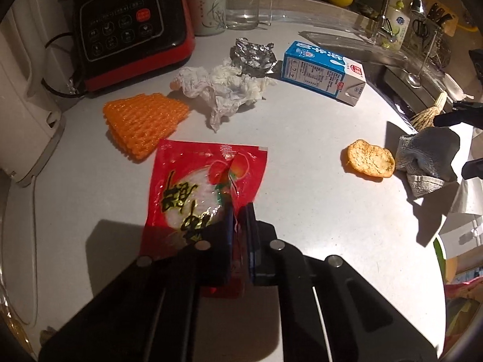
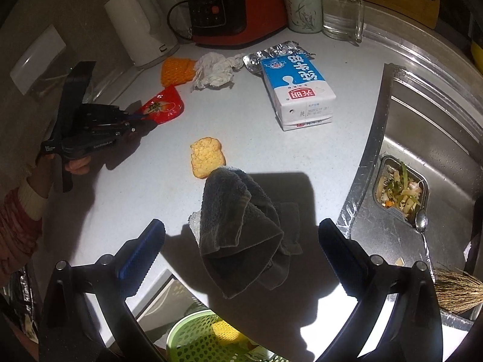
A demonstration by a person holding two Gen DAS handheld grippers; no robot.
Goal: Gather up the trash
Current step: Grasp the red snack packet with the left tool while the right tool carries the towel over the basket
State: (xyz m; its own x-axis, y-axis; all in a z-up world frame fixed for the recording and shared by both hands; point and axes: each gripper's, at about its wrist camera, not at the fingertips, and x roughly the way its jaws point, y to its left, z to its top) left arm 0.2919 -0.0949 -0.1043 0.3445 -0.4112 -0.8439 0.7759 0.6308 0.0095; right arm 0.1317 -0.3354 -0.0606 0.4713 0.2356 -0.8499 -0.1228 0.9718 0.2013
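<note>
My left gripper (image 1: 240,229) is shut on the near edge of a red snack wrapper (image 1: 205,181), which lies on the white counter; both also show in the right wrist view, the gripper (image 2: 142,120) and wrapper (image 2: 164,105). My right gripper (image 2: 241,247) is open and empty, its fingers either side of a grey cloth (image 2: 241,232). Other trash on the counter: orange foam net (image 1: 142,120), crumpled tissue (image 1: 223,87), foil (image 1: 253,57), blue milk carton (image 1: 323,72), a piece of toast (image 1: 368,158).
A red-and-black appliance (image 1: 132,27), white kettle (image 1: 24,114), mug (image 1: 206,6) and glass (image 1: 244,6) stand at the back. The sink (image 2: 428,157) with a food-scrap strainer (image 2: 400,191) is to the right. A green basket (image 2: 208,338) sits below the counter's front edge.
</note>
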